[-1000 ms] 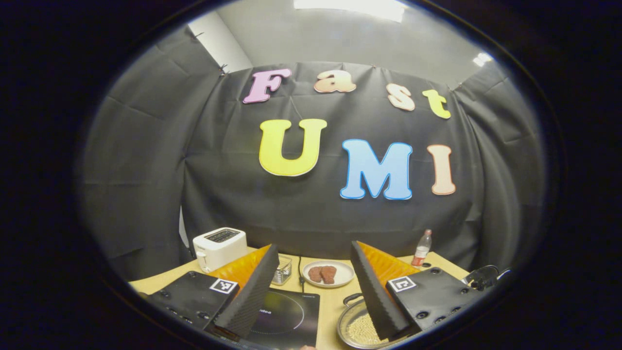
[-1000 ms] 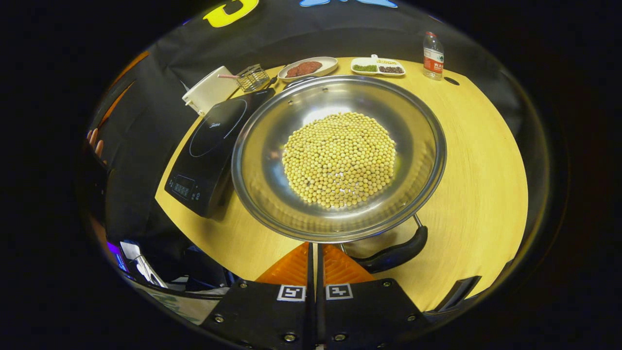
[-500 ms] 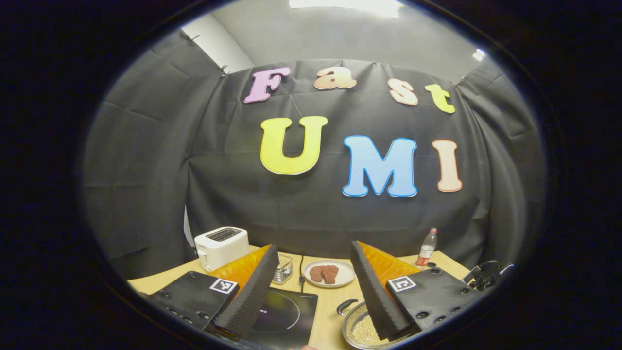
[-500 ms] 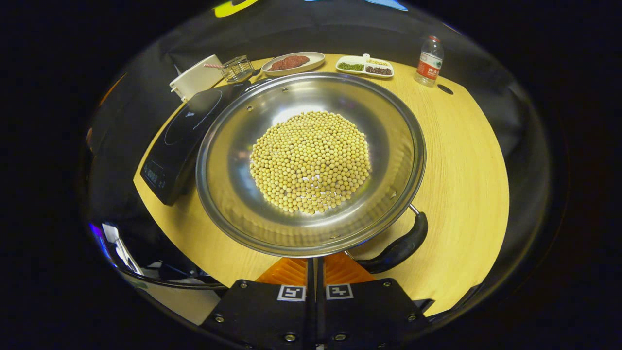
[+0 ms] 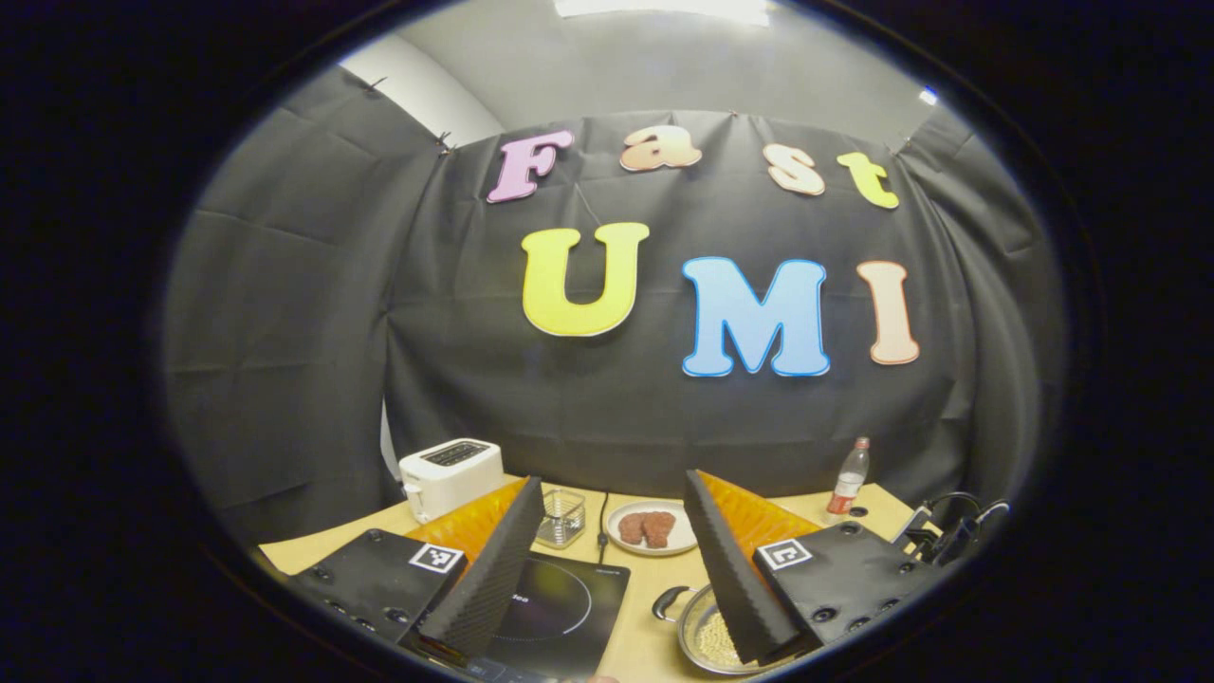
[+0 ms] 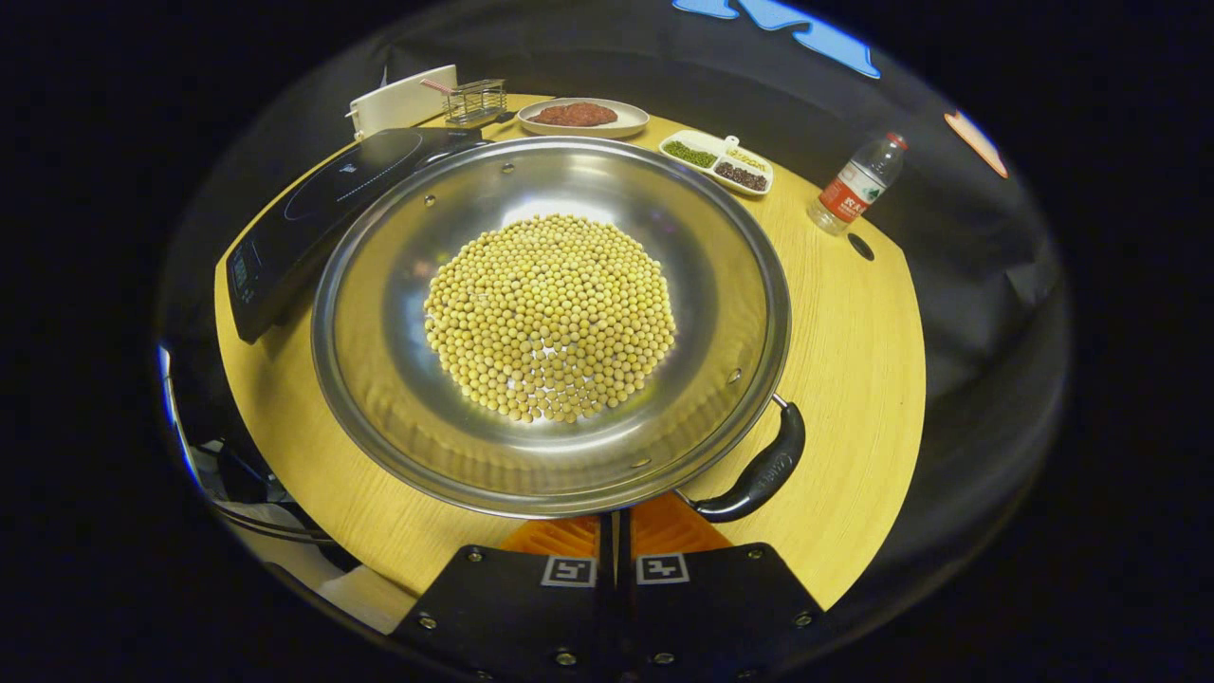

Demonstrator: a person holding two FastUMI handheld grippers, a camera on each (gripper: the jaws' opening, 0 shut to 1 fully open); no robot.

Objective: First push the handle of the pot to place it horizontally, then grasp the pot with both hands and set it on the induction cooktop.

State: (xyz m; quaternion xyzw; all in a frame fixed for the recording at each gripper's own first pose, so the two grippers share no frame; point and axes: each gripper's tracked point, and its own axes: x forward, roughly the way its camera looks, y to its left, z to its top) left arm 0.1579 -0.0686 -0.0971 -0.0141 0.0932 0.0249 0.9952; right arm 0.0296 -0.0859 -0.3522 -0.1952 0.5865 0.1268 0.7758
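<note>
A steel pot (image 6: 398, 379) holding soybeans (image 6: 550, 318) stands on the wooden table, to the right of the black induction cooktop (image 6: 322, 194). Its black near handle (image 6: 754, 474) points toward the lower right. My right gripper (image 6: 615, 517) is shut, its fingers tucked under the pot's near rim just left of that handle, their tips hidden. In the left gripper view my left gripper (image 5: 615, 482) is open and held above the table, with the cooktop (image 5: 560, 607) below it. The pot (image 5: 707, 637) and its other handle (image 5: 669, 599) show beside its right finger.
At the back stand a white toaster (image 5: 450, 474), a small wire basket (image 5: 561, 517), a plate of meat (image 5: 650, 528), a divided dish of beans (image 6: 718, 161) and a water bottle (image 6: 854, 185). A hole (image 6: 861, 247) marks the table near the bottle.
In the right gripper view the pot has turned, its near handle swinging in toward my fingers, and the cooktop slid to the upper left. In the left gripper view the pot looks smaller and farther.
</note>
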